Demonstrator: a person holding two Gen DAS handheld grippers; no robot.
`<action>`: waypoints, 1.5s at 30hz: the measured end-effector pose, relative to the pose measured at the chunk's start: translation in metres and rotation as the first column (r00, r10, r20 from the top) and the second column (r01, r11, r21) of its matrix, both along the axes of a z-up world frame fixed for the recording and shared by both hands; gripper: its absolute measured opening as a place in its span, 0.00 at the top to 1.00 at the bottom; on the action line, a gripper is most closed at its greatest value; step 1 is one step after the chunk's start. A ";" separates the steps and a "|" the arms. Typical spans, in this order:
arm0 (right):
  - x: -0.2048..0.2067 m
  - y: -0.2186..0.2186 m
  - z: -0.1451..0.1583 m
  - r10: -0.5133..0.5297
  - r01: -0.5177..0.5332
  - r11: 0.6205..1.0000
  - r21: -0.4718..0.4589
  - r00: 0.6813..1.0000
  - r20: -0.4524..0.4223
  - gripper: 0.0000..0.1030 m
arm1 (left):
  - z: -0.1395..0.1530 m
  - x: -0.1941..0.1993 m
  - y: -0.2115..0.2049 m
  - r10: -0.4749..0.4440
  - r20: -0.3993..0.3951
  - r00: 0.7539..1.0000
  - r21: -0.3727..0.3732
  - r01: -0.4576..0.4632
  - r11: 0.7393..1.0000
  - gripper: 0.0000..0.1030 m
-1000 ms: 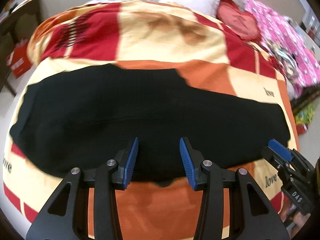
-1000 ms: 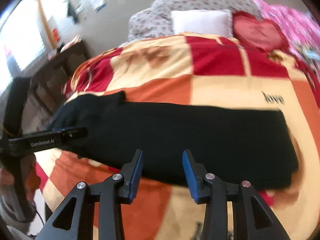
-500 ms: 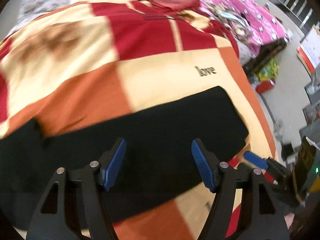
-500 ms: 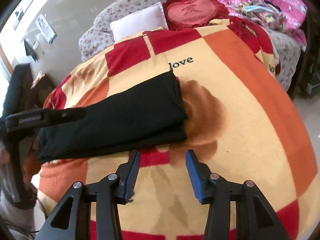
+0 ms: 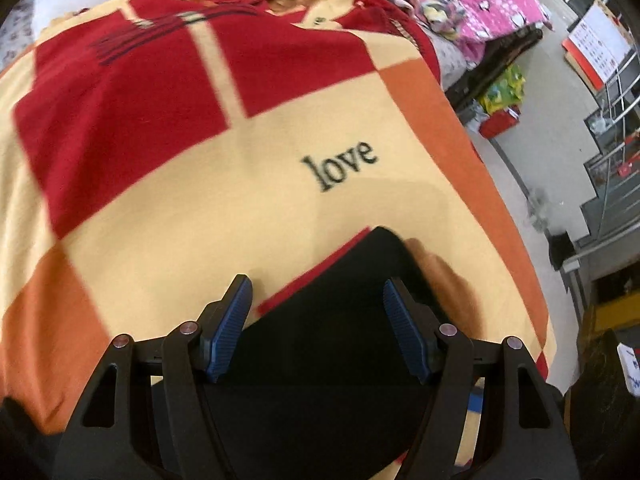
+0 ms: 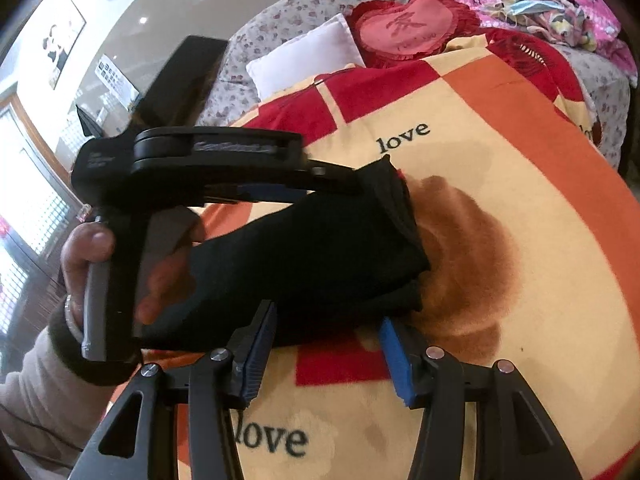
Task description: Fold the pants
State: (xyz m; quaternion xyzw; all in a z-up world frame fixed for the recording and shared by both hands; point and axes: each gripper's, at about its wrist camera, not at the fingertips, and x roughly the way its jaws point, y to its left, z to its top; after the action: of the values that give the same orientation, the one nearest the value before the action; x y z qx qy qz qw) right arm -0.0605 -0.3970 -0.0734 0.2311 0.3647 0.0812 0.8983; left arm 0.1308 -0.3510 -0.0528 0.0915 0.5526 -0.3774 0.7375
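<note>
The black pants (image 5: pixel 340 320) lie folded lengthwise on the checked blanket (image 5: pixel 200 184). Their end (image 6: pixel 396 240) lies by a brown patch. My left gripper (image 5: pixel 320 320) is open, its blue pads on either side of the pants' end and just above it. In the right wrist view the left gripper (image 6: pixel 320 184) reaches over the far edge of that end, held by a hand (image 6: pixel 96 256). My right gripper (image 6: pixel 326 354) is open at the near edge of the pants' end, its blue pads level with the fabric's edge.
A white pillow (image 6: pixel 308 60) and a red heart cushion (image 6: pixel 412 28) lie at the bed's head. A pink quilt (image 5: pixel 480 4) lies at the right. The bed's right edge drops to the floor, with boxes and shelving (image 5: pixel 600 120).
Both grippers have moved right along the pants to their end. The left one now hovers over that end, and the right one has closed in on its near edge.
</note>
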 end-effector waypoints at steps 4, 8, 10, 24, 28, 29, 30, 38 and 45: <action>0.005 0.000 0.000 -0.003 0.003 1.000 0.007 1.000 0.008 0.52 | 0.001 -0.005 -0.018 -0.061 -0.016 0.998 -0.015 0.060 0.998 0.29; 0.012 -0.005 -0.003 -0.026 0.025 0.998 0.056 1.000 0.012 0.52 | 0.000 -0.012 -0.030 -0.110 0.017 0.994 0.012 0.110 0.994 0.29; 0.015 -0.009 -0.005 -0.048 0.046 0.994 0.101 0.999 0.018 0.52 | 0.001 -0.014 -0.030 -0.118 0.019 0.993 0.003 0.117 0.993 0.33; 0.027 0.014 0.037 -0.011 0.005 0.999 0.052 0.993 0.120 0.89 | 0.044 -0.014 0.017 -0.071 -0.016 0.997 -0.160 0.068 0.985 0.90; 0.027 0.054 0.073 0.093 -0.090 0.996 -0.027 0.975 0.200 0.90 | 0.083 -0.016 0.062 -0.006 0.036 0.999 -0.217 0.013 0.976 0.90; 0.028 0.066 0.080 0.125 -0.117 0.992 -0.047 0.969 0.214 0.90 | 0.091 -0.016 0.079 0.016 0.048 0.999 -0.229 -0.005 0.973 0.90; 0.030 0.081 0.086 0.165 -0.154 0.986 -0.065 0.960 0.227 0.90 | 0.097 -0.016 0.094 0.040 0.055 0.998 -0.243 -0.026 0.970 0.90; 0.060 0.187 0.071 0.410 -0.393 0.910 -0.128 0.898 0.160 0.90 | 0.081 -0.014 0.245 0.340 0.004 0.941 -0.239 -0.329 0.914 0.89; 0.077 0.244 0.033 0.574 -0.570 0.815 -0.102 0.819 0.018 0.68 | 0.055 -0.028 0.327 0.488 -0.024 0.872 -0.196 -0.483 0.853 0.89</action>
State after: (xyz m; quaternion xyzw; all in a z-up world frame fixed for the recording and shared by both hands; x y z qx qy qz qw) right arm 0.0163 -0.1527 -0.0407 0.0671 0.3990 0.3357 0.8506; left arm 0.1032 -0.0238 0.0023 -0.1188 0.5078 -0.2302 0.8216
